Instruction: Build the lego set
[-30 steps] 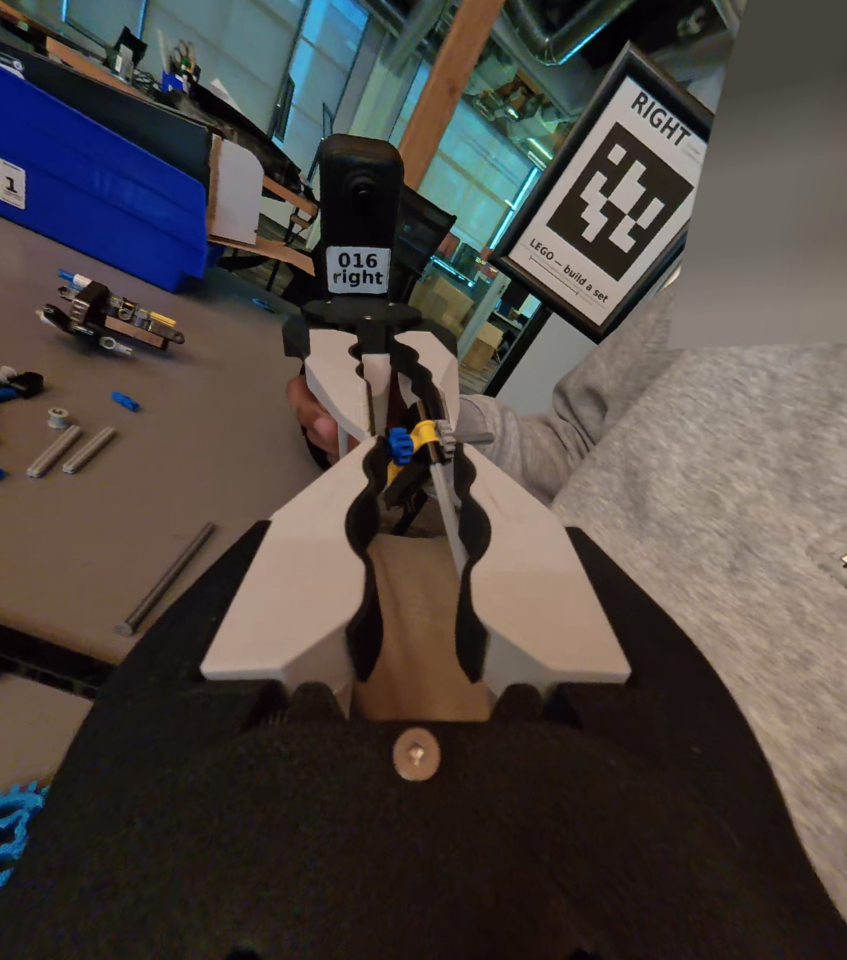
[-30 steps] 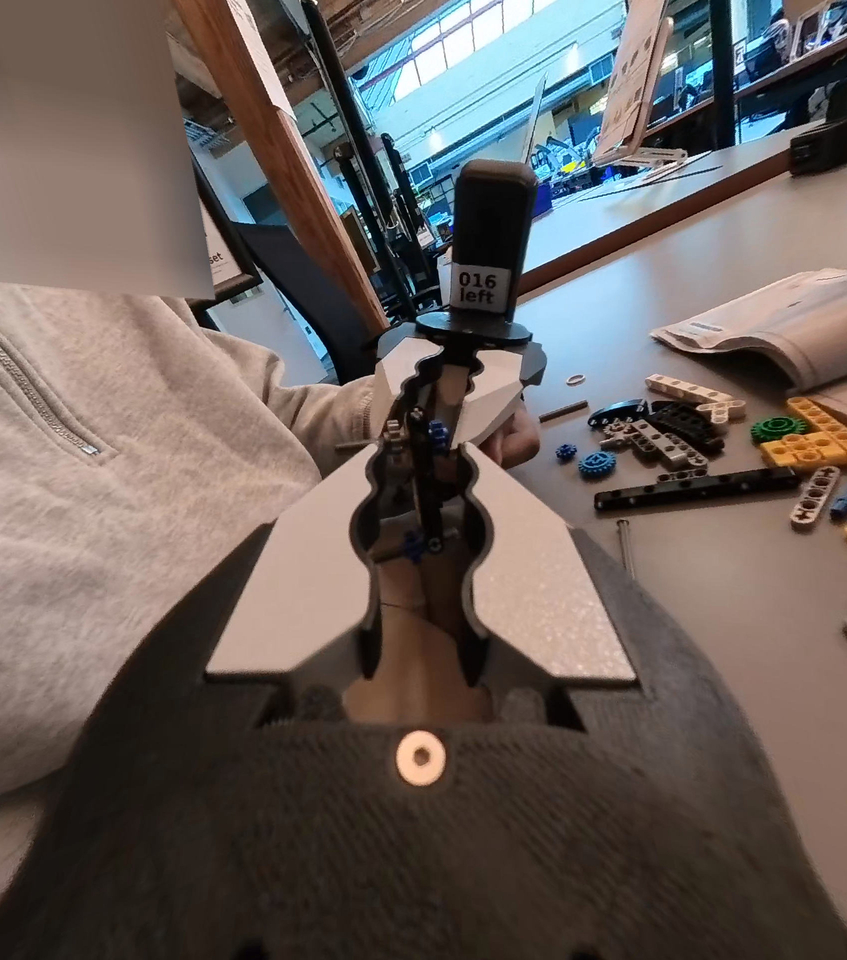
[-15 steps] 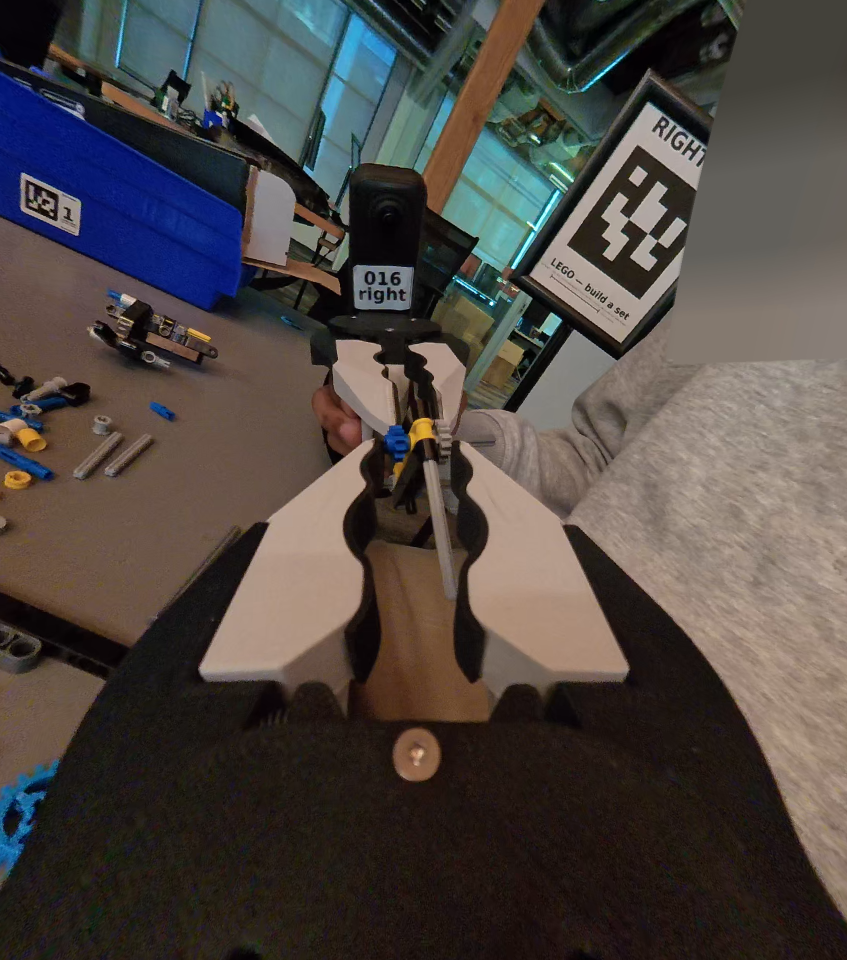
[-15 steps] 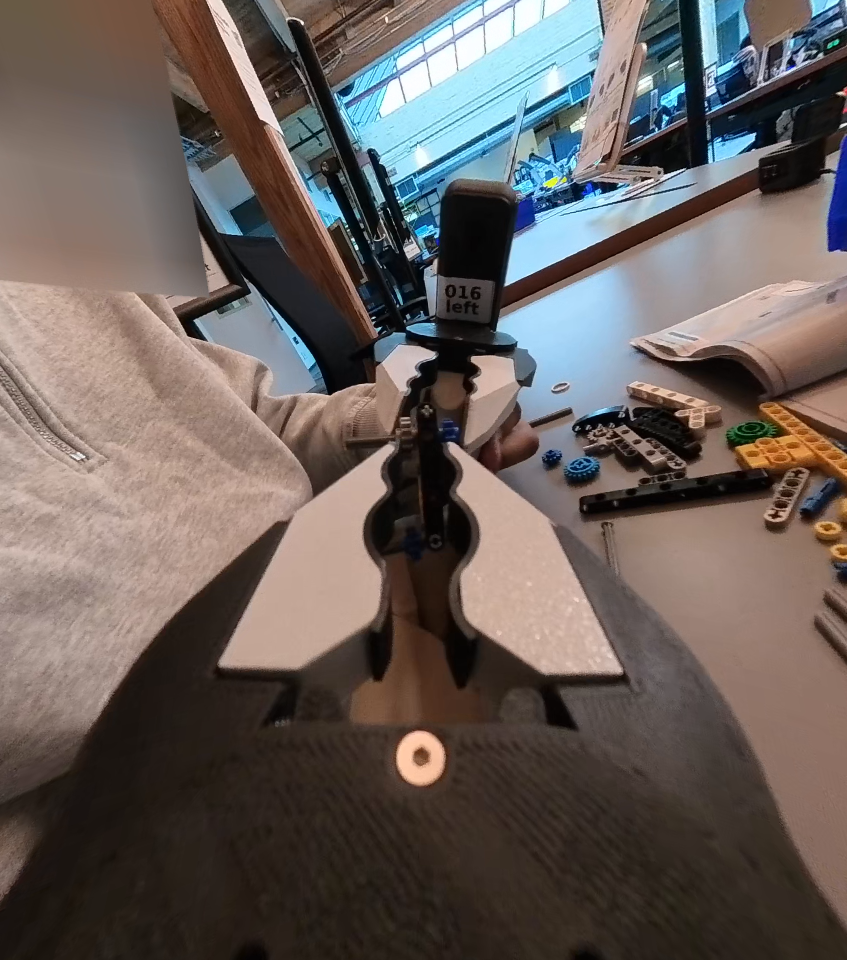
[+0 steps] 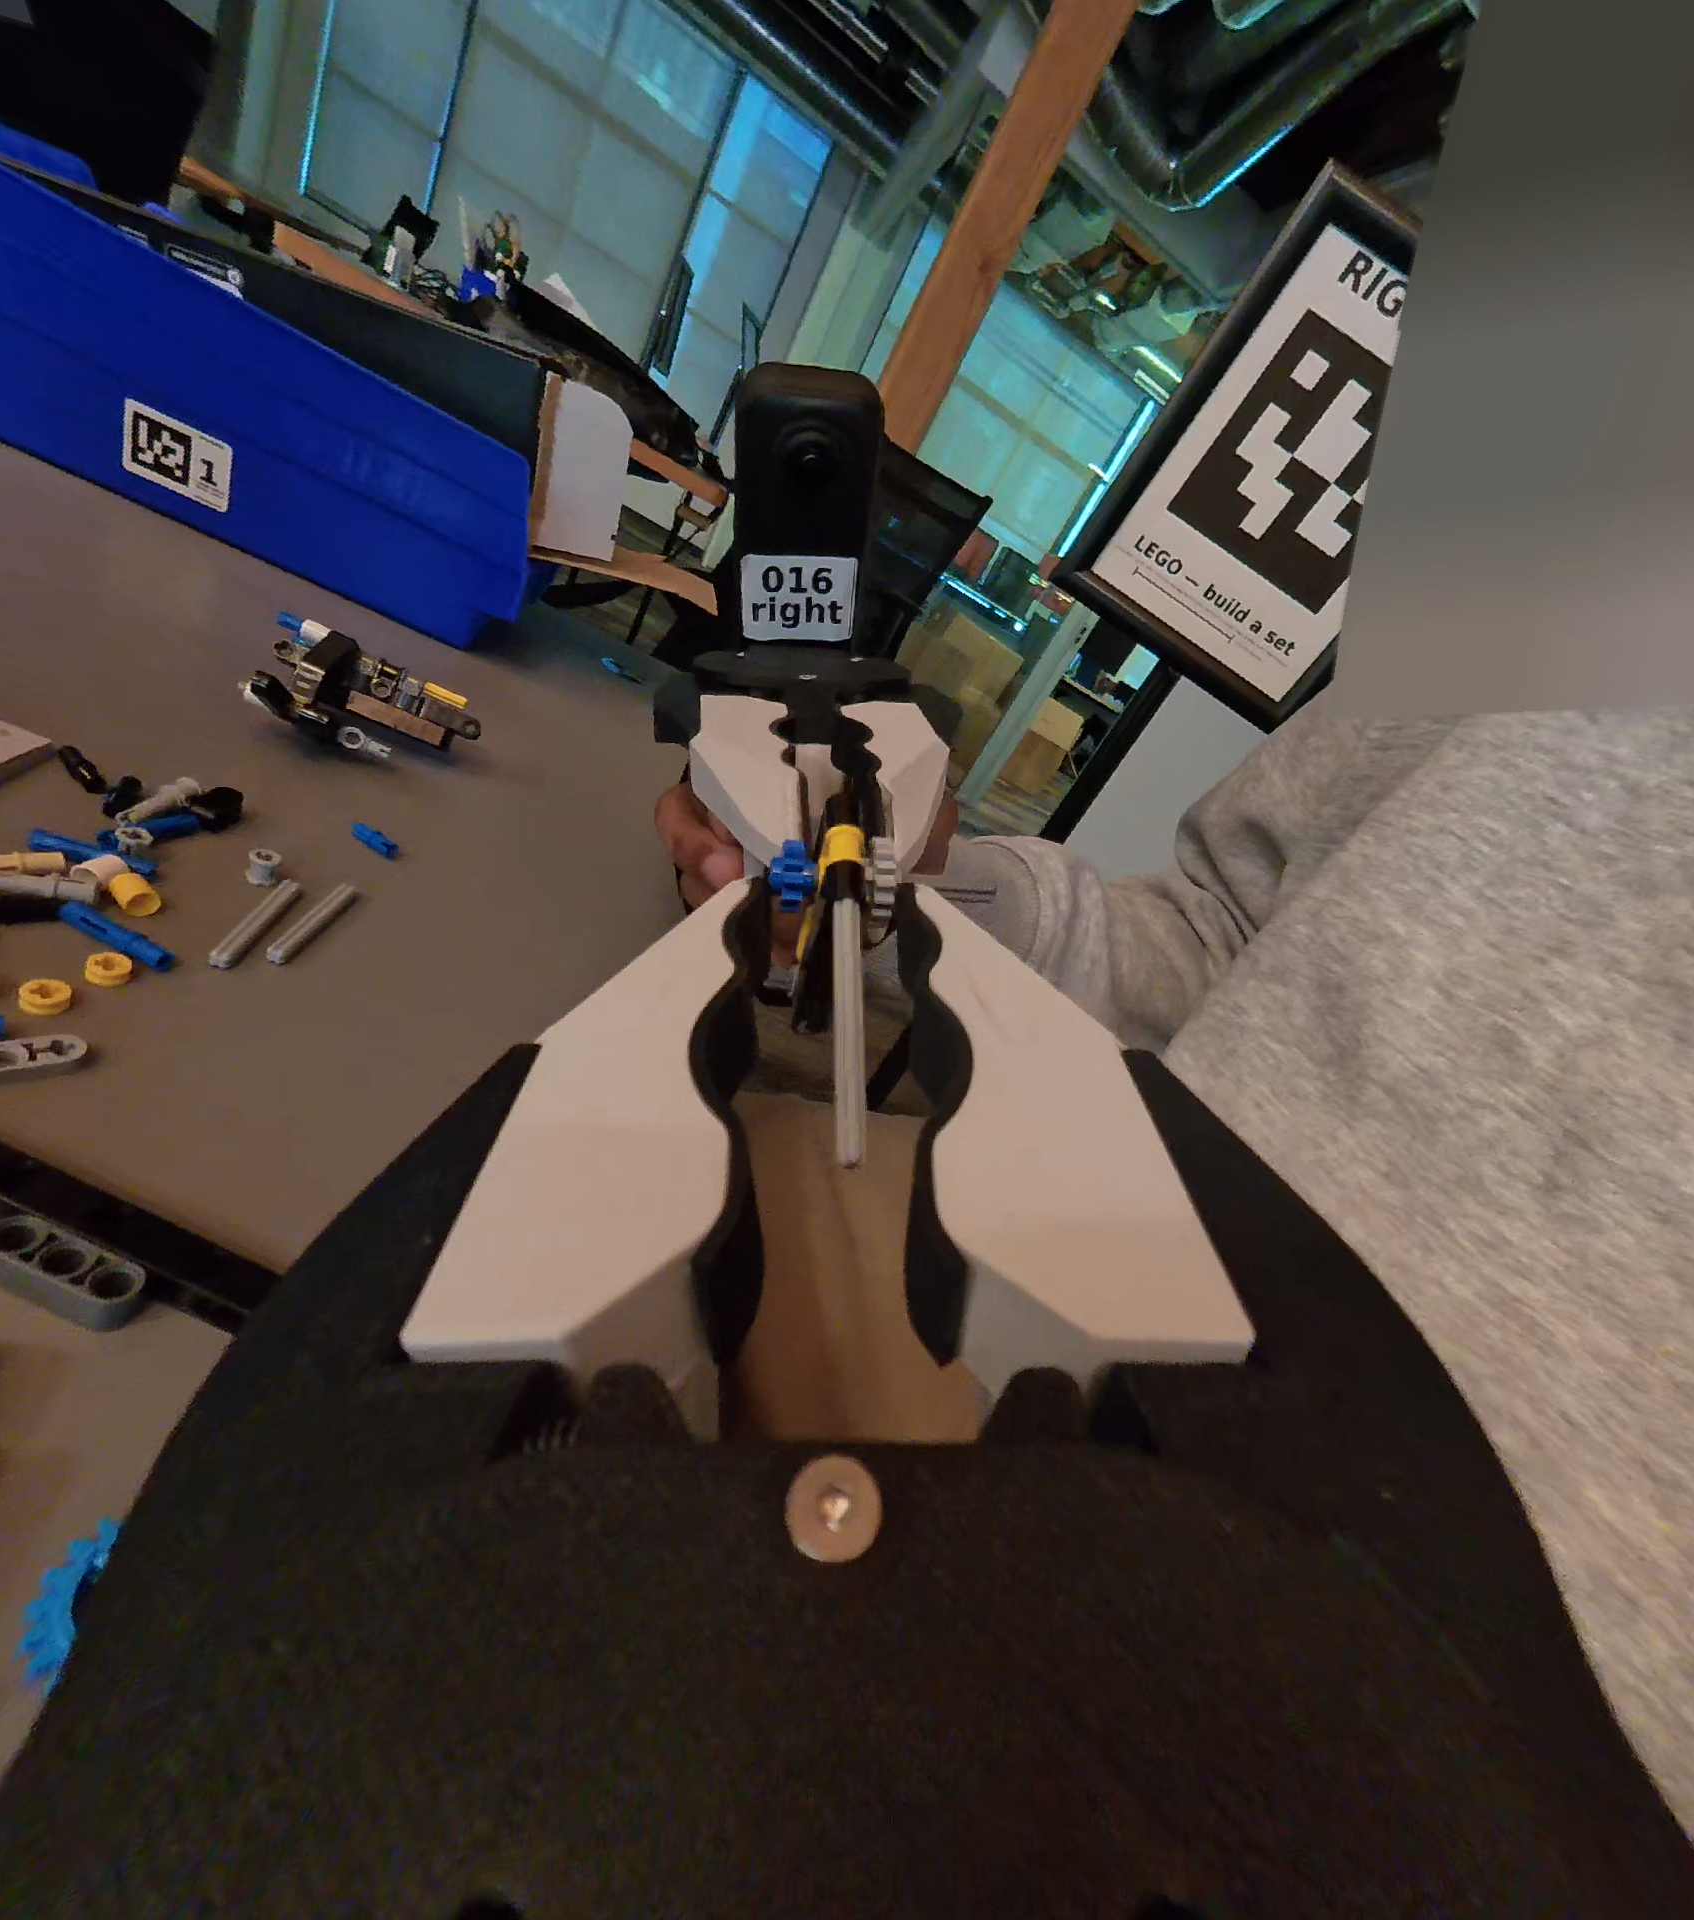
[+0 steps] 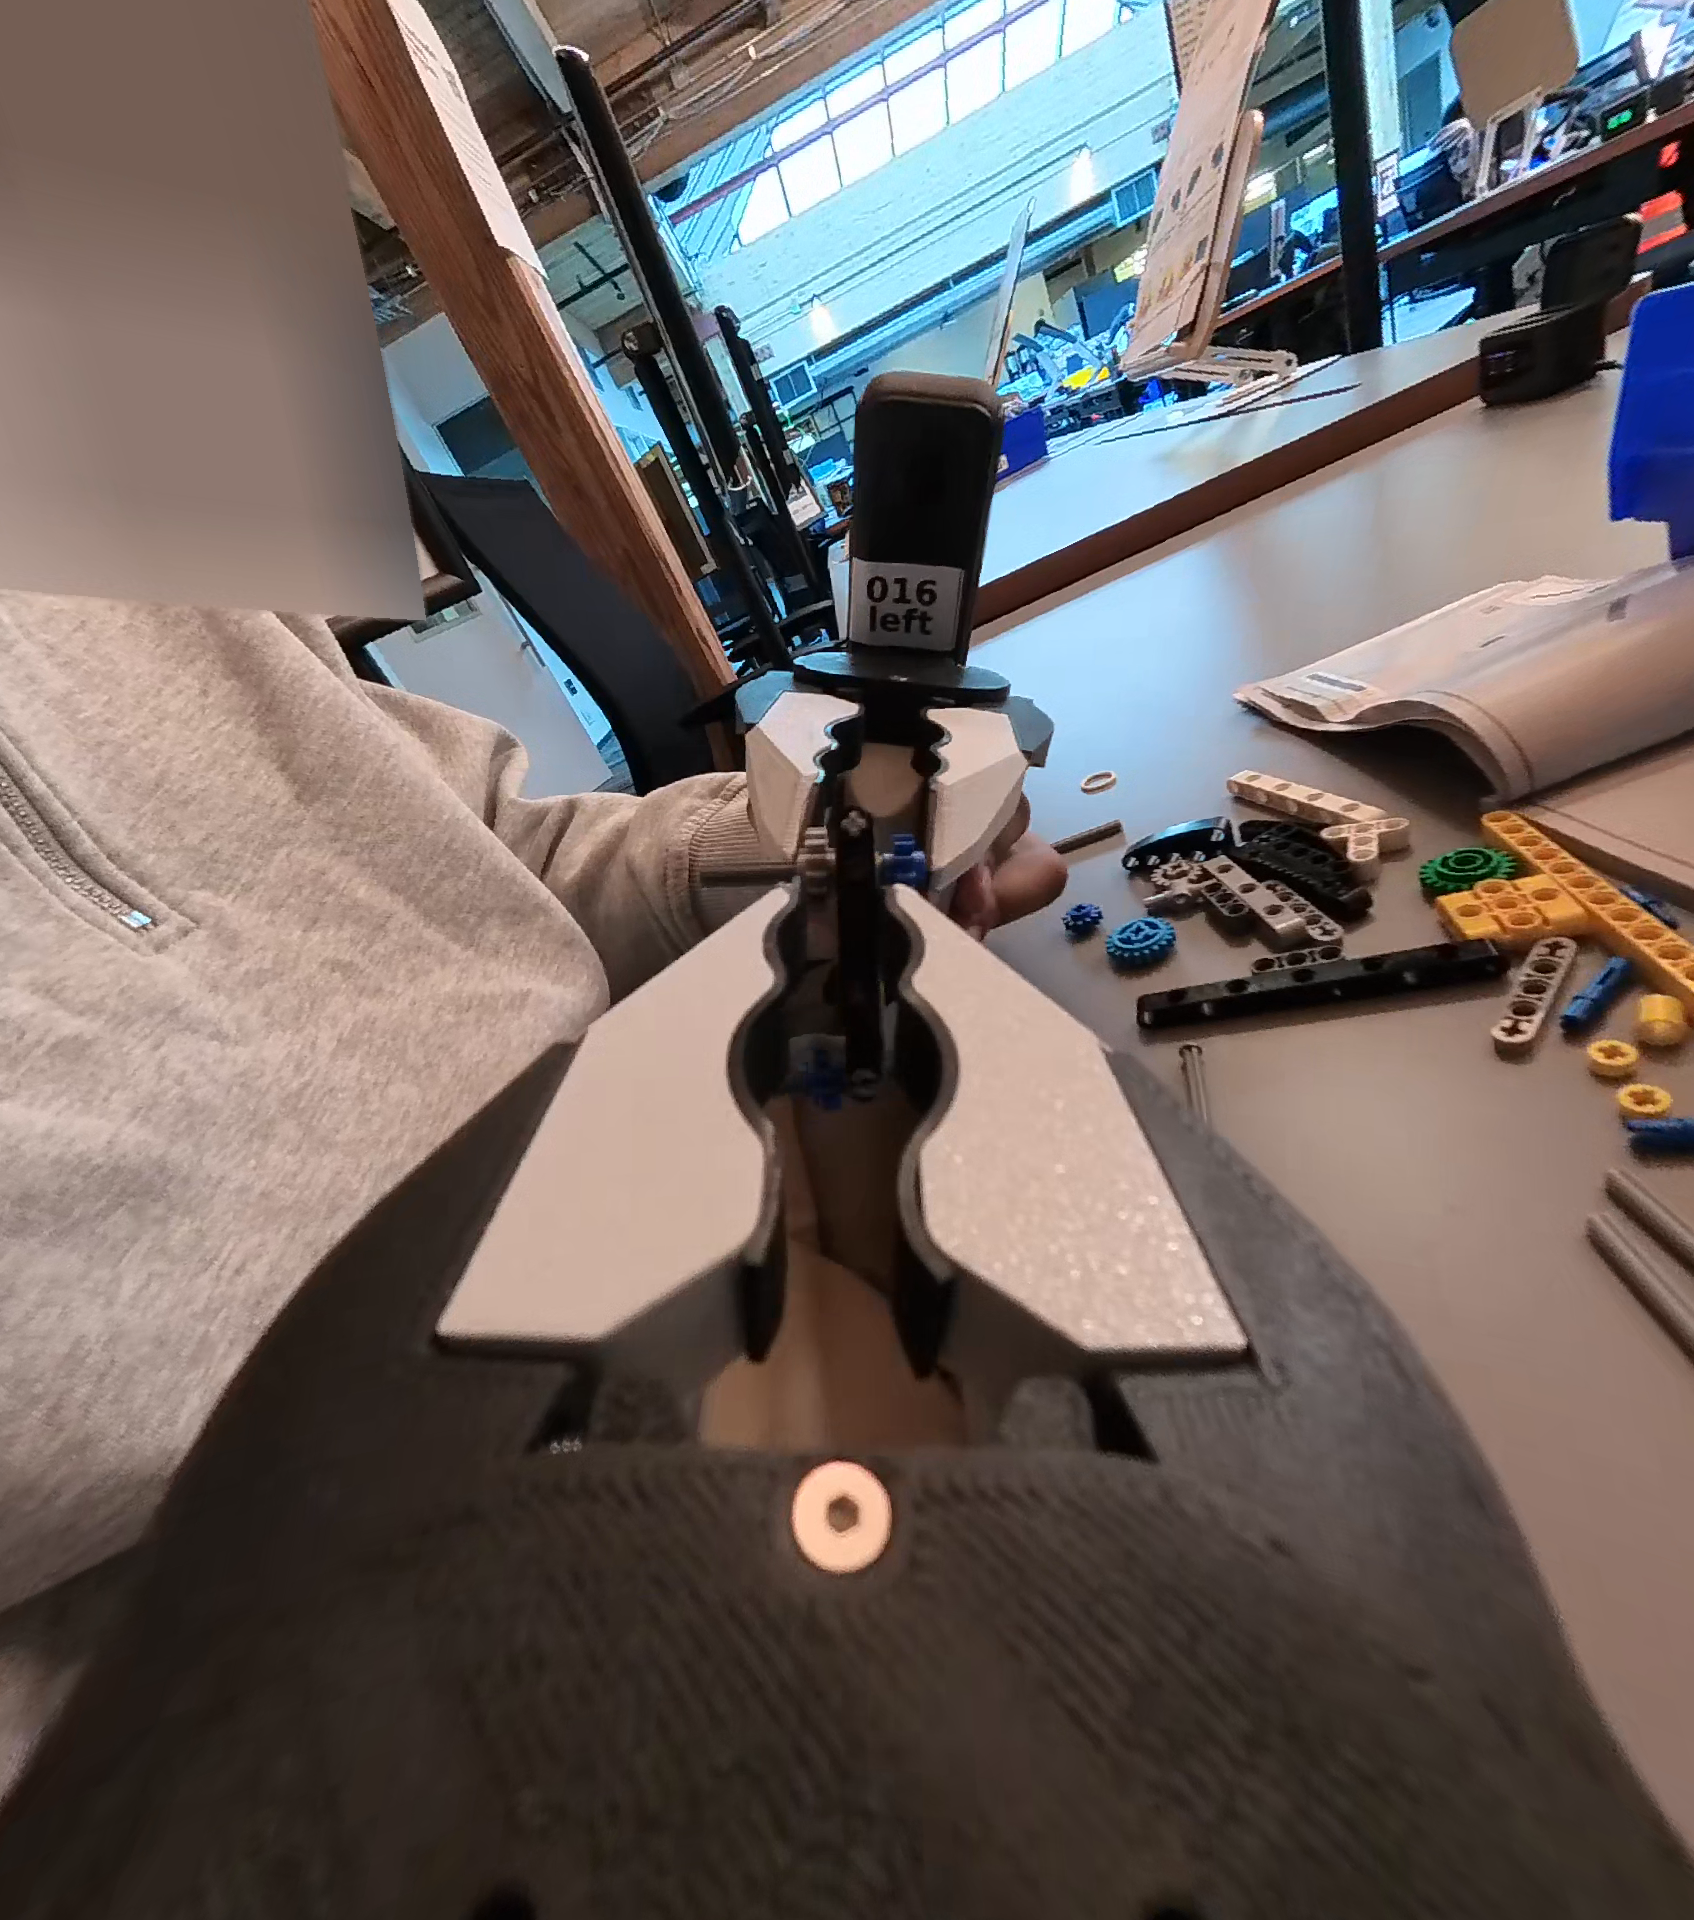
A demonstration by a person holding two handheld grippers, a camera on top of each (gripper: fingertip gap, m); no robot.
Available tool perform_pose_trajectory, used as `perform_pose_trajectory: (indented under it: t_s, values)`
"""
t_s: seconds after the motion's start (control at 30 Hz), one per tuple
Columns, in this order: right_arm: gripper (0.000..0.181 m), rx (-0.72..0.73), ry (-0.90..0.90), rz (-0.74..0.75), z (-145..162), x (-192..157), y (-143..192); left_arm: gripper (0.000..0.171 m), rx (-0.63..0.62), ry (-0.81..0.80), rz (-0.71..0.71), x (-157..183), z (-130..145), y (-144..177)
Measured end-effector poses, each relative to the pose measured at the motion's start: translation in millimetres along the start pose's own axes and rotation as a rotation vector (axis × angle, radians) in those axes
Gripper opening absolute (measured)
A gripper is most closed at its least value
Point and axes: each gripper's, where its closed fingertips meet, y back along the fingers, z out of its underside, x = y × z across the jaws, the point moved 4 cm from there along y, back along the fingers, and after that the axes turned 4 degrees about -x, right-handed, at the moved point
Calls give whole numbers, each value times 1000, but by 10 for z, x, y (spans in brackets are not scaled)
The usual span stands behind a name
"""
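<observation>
Both of my grippers meet tip to tip above the near edge of the grey table, facing each other in front of my chest. Left gripper is closed on the small assembly between us, its jaws pinching near the tips where the blue gear, yellow bush and grey gear sit; right gripper is clamped on the same assembly from the opposite side, gripping its black beam. From the assembly a grey axle runs back toward my left tool, lying loose in the open channel between its jaws, so its long axis follows the line joining the two grippers. I judge the coming move turns on that line: anything sliding along the axle must travel along it, toward or away from my left gripper, which is the nearer one to the free end. My hands grip the handles level, wrists straight, sleeves drawn in close. Away from the assembly, over the table, lie a black-and-yellow sub-build, the yellow frame, a long black beam, spare grey axles, and scattered blue pins.
</observation>
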Motion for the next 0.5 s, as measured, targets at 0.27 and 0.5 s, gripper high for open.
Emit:
perform_pose_trajectory:
  t_s: [0.27,0.5]
  values:
    - [23,-7,5,6,7,-4,-33,21,-6,-29,-1,22,3,-9]
    - [20,-2,31,4,-8,-30,-39,21,-2,-50,6,42,-6,-5]
